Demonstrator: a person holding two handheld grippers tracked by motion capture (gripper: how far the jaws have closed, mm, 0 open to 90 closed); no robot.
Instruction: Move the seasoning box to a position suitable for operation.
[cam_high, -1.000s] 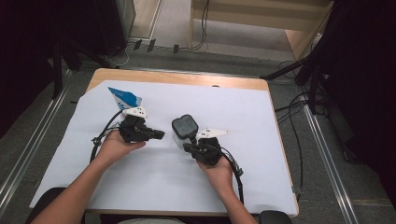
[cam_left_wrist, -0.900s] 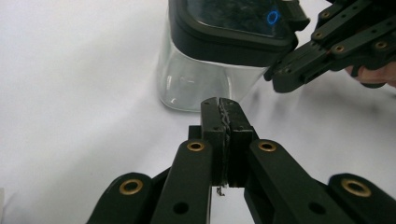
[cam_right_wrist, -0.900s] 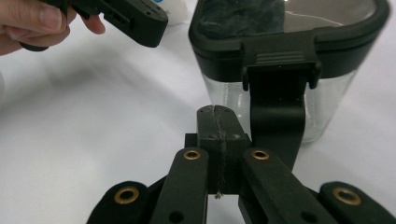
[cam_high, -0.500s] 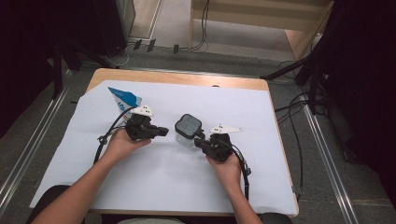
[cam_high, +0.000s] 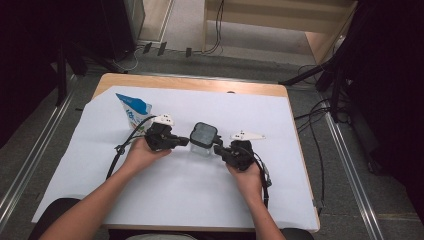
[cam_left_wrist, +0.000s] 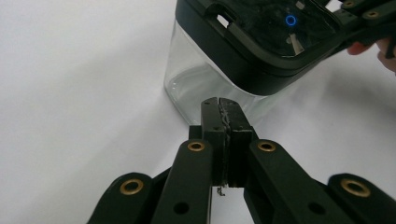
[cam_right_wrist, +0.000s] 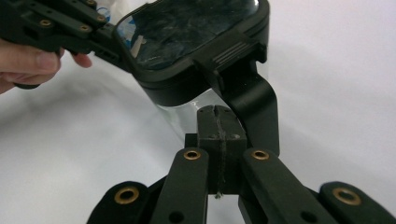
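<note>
A: Two grippers flank one container (cam_high: 203, 138) in the high view. The left gripper (cam_high: 181, 142) and right gripper (cam_high: 218, 148) sit on either side of it, mid-table on the white sheet (cam_high: 165, 195), with a blue-and-white pouch (cam_high: 133, 110) far left.

B: Left gripper view?

A: Jaws pressed together, empty, tip just beside the clear wall under the black lid (cam_left_wrist: 261, 37).

B: And the right gripper view?

A: Same: jaws pressed together, nose beside the lid's latch (cam_right_wrist: 233, 51). I'd judge they're bracing it; next they must spread to grasp. Plenty of open sheet near and right.
</note>
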